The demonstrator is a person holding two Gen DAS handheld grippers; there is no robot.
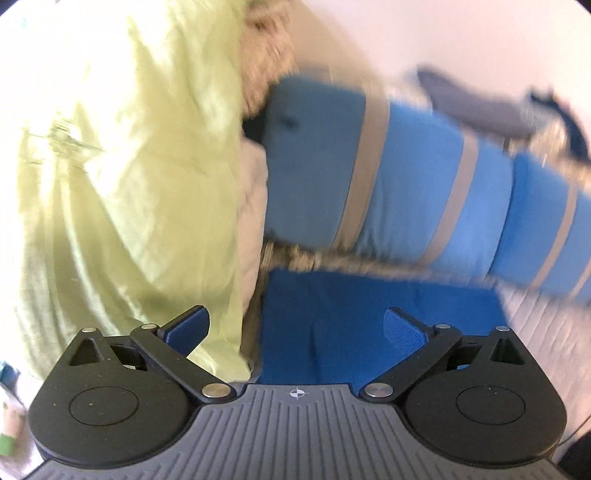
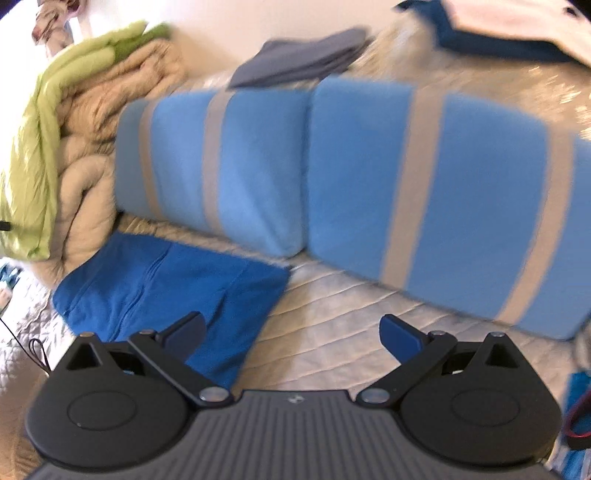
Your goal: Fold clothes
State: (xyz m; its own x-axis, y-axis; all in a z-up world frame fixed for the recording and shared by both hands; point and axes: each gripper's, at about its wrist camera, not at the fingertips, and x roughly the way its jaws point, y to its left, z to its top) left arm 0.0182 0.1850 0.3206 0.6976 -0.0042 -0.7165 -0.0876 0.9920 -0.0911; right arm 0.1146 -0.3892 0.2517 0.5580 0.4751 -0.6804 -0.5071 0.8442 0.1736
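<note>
Folded dark blue clothing (image 2: 166, 284) lies flat on the pale quilted bedspread (image 2: 332, 332), just in front of two light blue pillows with grey stripes (image 2: 258, 166) that stand side by side along the bed. In the right wrist view the garment sits low and to the left, its near edge running under the left finger of the right gripper (image 2: 291, 334), whose fingers are spread wide apart with nothing between them; the right finger hangs over bare bedspread. In the left wrist view the same blue piece (image 1: 351, 314) fills the space ahead of the left gripper (image 1: 293, 328), which is likewise spread wide and holds nothing. A pale green cloth (image 1: 129, 166) takes up the left side of that view and lies behind the left finger; whether it touches the finger cannot be told. In the right wrist view this green cloth (image 2: 33, 155) drapes over a heap of beige bedding (image 2: 96, 140) beside the left pillow. Behind the pillows lies a folded grey garment (image 2: 299, 59), and another blue and white pile (image 2: 517, 29) sits at the top right. Both views are blurred.
</note>
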